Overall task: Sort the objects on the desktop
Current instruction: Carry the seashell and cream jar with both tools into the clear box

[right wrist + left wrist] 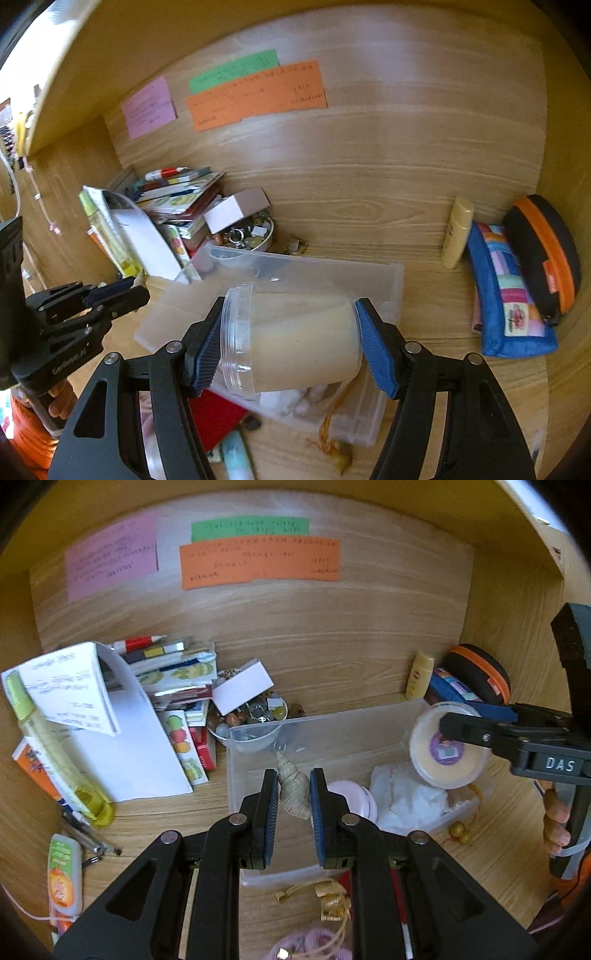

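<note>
A: Seashell (293,788) sits clamped between the left gripper (293,797) pads, spire pointing away, over the clear plastic bin (332,734) on the desk (332,664).

B: Right gripper (290,345)?

A: Closed partway on a cream-filled clear jar (295,339), held sideways, lid end against the left-hand pad, base against the right-hand one. Also above the bin.

B: Bin contents?

A: White crumpled bag (406,794), pale pink round thing (354,797), maybe a compact, blurry. Gold bead tassel (460,832) hangs at the bin's near right corner.

B: Surroundings?

A: Book stack (177,679) back left, bowl of trinkets (251,716) just behind the bin. Yellow bottle (456,236), blue patchwork pouch (513,302), black-orange case (543,254) back right. Sticky notes (258,559) on the back panel.
</note>
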The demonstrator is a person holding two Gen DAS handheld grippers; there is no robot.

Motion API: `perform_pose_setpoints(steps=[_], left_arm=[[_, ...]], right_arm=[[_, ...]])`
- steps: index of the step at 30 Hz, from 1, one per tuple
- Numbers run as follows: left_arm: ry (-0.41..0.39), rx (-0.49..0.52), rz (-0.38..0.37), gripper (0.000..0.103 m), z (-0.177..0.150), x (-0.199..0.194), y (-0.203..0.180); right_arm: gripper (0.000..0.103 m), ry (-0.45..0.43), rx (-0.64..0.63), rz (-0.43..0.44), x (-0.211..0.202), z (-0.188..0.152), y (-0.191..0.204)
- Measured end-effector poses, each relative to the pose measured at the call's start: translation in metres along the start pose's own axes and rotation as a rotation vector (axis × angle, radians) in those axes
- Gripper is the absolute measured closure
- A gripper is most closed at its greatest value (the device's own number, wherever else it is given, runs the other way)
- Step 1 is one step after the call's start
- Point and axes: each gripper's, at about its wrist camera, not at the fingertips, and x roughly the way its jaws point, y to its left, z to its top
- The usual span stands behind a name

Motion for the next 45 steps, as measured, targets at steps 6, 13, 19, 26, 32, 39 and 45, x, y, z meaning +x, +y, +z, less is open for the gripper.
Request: perform_pose_setpoints(steps=[6, 13, 19, 26, 32, 39, 45], left_arm=[[0.068, 0.000, -0.009, 0.087, 0.002, 0.030, 0.002], [0.129, 0.022, 0.013, 0.087, 0.006, 0.058, 0.002], [0.158, 0.059, 0.021, 0.087, 0.004, 0.074, -0.005], [0.176, 0.069, 0.043, 0.087, 0.002, 0.088, -0.009], [0.200, 0.076, 0.040, 0.087, 0.001, 0.097, -0.011], [0.202, 0.076, 0.037, 0.087, -0.001, 0.099, -0.013], [0.180, 0.073, 0.035, 0.087, 0.001, 0.092, -0.014]], right_arm=[[0.039, 0.048, 0.020, 0.002, 0.037, 0.006, -0.007], [0.039, 0.071, 0.027, -0.012, 0.063, 0.003, -0.009], [0.039, 0.079, 0.006, -0.030, 0.068, 0.000, -0.012], [0.039, 0.081, -0.013, -0.057, 0.071, -0.001, -0.012], [0.039, 0.080, -0.057, -0.094, 0.075, -0.005, -0.006], [0.039, 0.092, -0.045, -0.084, 0.076, -0.006, -0.010], [0.037, 0.068, -0.061, -0.117, 0.071, -0.006, -0.006]])
